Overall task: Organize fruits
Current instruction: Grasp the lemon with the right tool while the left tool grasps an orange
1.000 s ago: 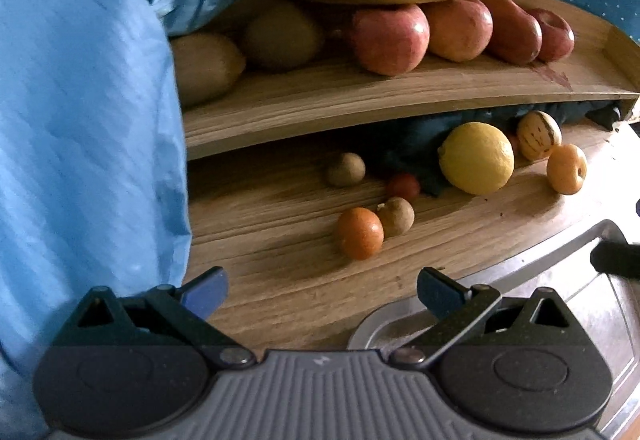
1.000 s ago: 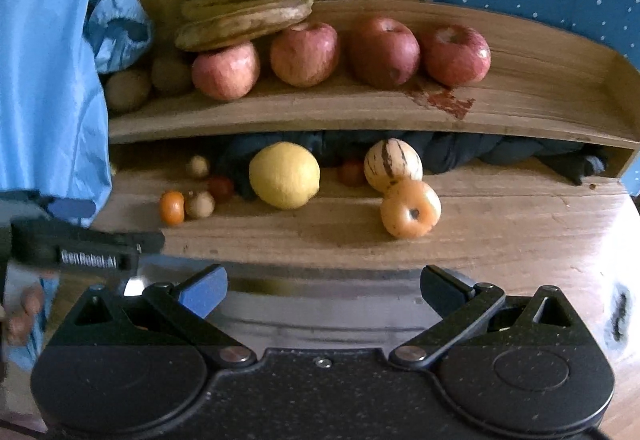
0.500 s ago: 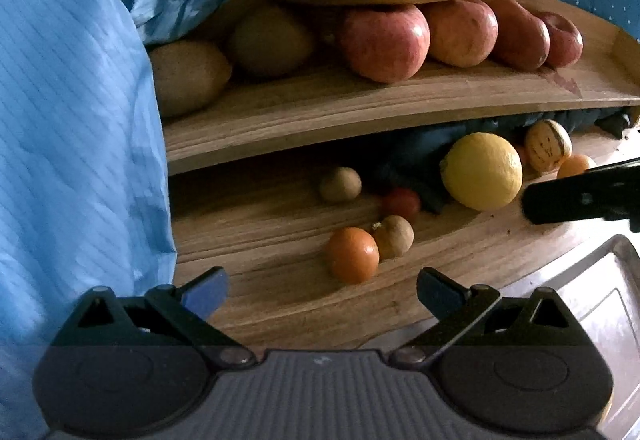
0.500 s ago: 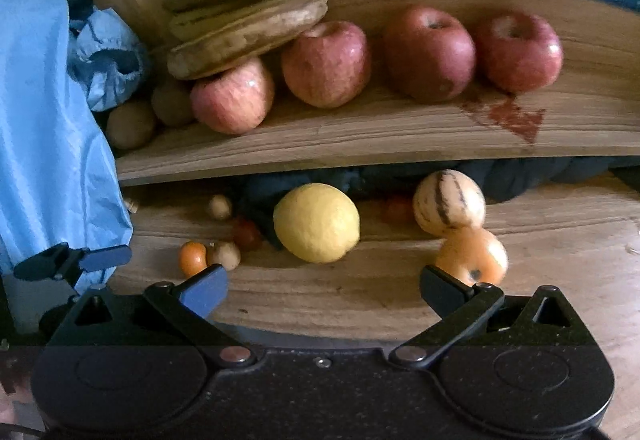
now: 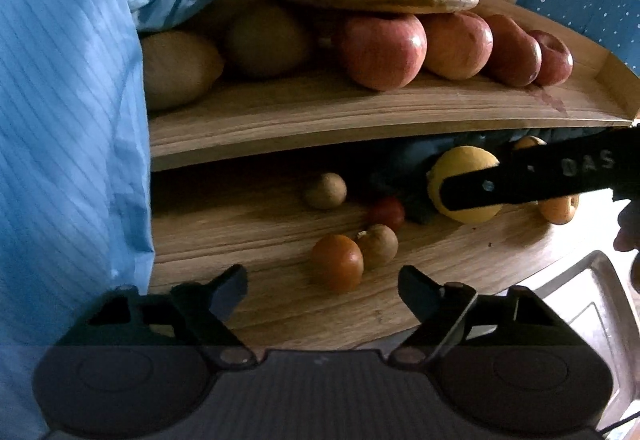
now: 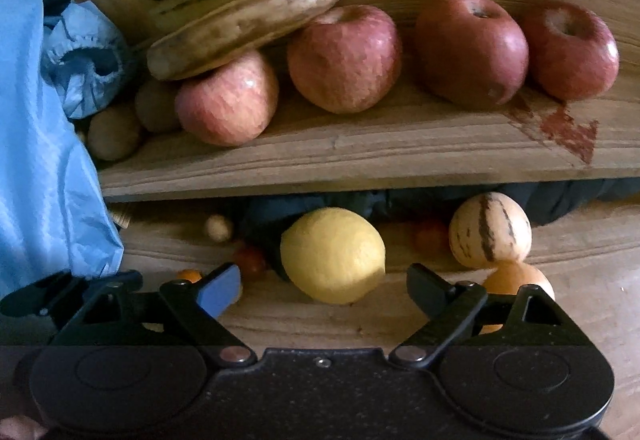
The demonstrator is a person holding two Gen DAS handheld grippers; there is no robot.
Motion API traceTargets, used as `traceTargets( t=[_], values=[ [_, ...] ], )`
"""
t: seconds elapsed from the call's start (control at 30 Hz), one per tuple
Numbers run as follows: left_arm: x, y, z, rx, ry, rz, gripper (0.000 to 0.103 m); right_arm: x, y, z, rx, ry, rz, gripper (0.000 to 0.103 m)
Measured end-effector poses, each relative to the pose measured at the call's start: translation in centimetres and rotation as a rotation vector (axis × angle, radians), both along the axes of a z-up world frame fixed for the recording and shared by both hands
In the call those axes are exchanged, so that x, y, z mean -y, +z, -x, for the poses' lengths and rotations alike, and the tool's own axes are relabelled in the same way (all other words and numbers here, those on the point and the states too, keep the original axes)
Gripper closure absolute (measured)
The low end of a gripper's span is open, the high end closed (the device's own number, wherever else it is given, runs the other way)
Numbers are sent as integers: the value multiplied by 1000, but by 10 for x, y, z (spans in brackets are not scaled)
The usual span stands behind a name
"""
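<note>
A yellow lemon (image 6: 333,254) lies on the lower wooden board, right in front of my open, empty right gripper (image 6: 324,286). A striped pale fruit (image 6: 490,229) and an orange fruit (image 6: 516,278) lie to its right. My left gripper (image 5: 322,288) is open and empty, just short of a small orange fruit (image 5: 337,262) and a brown one (image 5: 378,245). The right gripper's finger (image 5: 532,176) crosses the lemon (image 5: 464,164) in the left wrist view. Apples (image 6: 344,58) and bananas (image 6: 248,0) sit on the upper shelf (image 6: 360,156).
Blue fabric (image 5: 72,120) hangs at the left, close to the left gripper. Kiwis (image 5: 178,68) lie at the shelf's left end. A dark cloth (image 6: 312,206) is stuffed under the shelf. A metal tray (image 5: 592,304) sits at the lower right of the left wrist view.
Both grippers have moved forward toward the shelf. The right gripper has closed in on the lemon and now crosses the left wrist view in front of it.
</note>
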State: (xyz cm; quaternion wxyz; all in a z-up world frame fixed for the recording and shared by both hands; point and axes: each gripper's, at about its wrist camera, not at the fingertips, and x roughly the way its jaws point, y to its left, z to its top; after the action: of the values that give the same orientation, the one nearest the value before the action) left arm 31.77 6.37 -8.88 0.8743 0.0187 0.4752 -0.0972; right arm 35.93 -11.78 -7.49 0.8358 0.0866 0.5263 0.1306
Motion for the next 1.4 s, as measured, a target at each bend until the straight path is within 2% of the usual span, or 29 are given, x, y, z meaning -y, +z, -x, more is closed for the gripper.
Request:
traceTargets(
  t=[0.2, 0.33, 0.57, 0.83, 0.97, 1.07, 1.4],
  values=[
    [-5, 2, 1, 1, 8, 28, 29, -7, -6, -7, -6, 4, 8, 17],
    [-9, 3, 3, -9, 20, 40, 39, -11, -8, -10, -4, 3, 18, 21],
    [-13, 1, 1, -27, 22, 57, 52, -15, -12, -12, -5, -15, 42, 31],
    [-10, -3, -2, -36, 23, 70, 60, -22, -18, -10, -9, -7, 63, 34],
    [-7, -5, -4, -36, 24, 76, 68, -24, -20, -8, -8, -8, 68, 38],
    [-6, -6, -4, -32, 27, 78, 72, -24, -20, -3, -4, -8, 64, 39],
    [-7, -5, -4, -27, 31, 82, 72, -17, -19, 4, 5, -12, 46, 39]
  ],
)
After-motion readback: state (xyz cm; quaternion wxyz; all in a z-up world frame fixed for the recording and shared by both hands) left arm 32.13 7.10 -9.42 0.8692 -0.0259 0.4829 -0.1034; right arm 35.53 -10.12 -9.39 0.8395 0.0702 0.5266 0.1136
